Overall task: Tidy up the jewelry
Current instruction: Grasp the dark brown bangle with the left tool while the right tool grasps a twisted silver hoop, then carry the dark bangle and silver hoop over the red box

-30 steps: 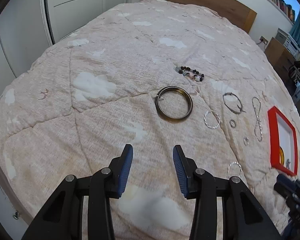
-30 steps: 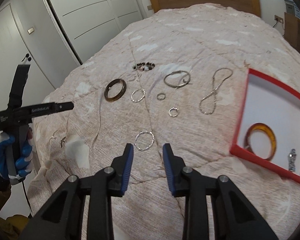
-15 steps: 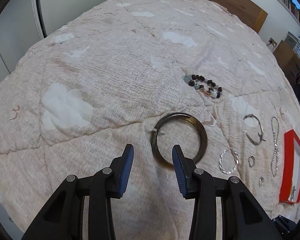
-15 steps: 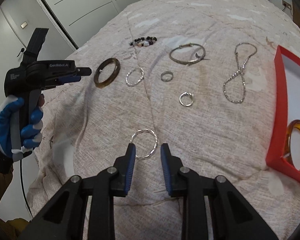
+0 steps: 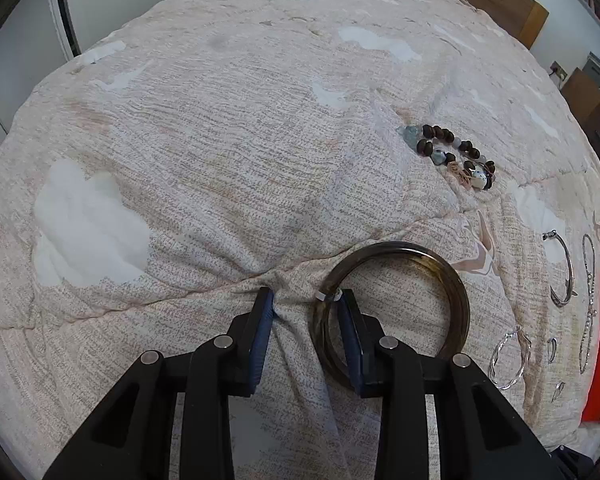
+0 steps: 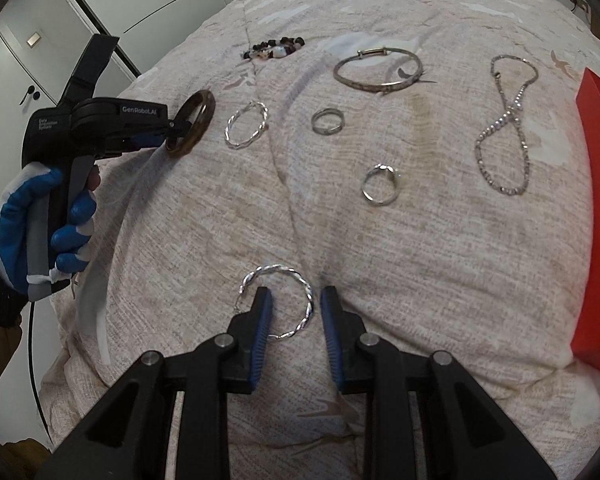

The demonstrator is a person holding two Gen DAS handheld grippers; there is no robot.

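Between the closing jaws of the left hand-held gripper [image 5: 306, 308], spread and not yet pinching, sit the dark bangle [image 5: 396, 304]'s rim and a quilt [image 5: 220, 160] fold. It may grab fabric too. The right hand-held gripper [image 6: 296, 300], spread astride the twisted hoop [image 6: 278, 304], could skid off the thin wire.

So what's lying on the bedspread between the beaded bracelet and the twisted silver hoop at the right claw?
In the right wrist view, between the beaded bracelet and that twisted silver hoop lies a second twisted hoop; the rest is bare bedspread.

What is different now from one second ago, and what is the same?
Both grippers came down to the bedspread. The left gripper now straddles the dark bangle's rim, jaws just closing, grip unclear. The right gripper now straddles the twisted hoop's rim, not pressing. The other jewelry and the red box lie as before.
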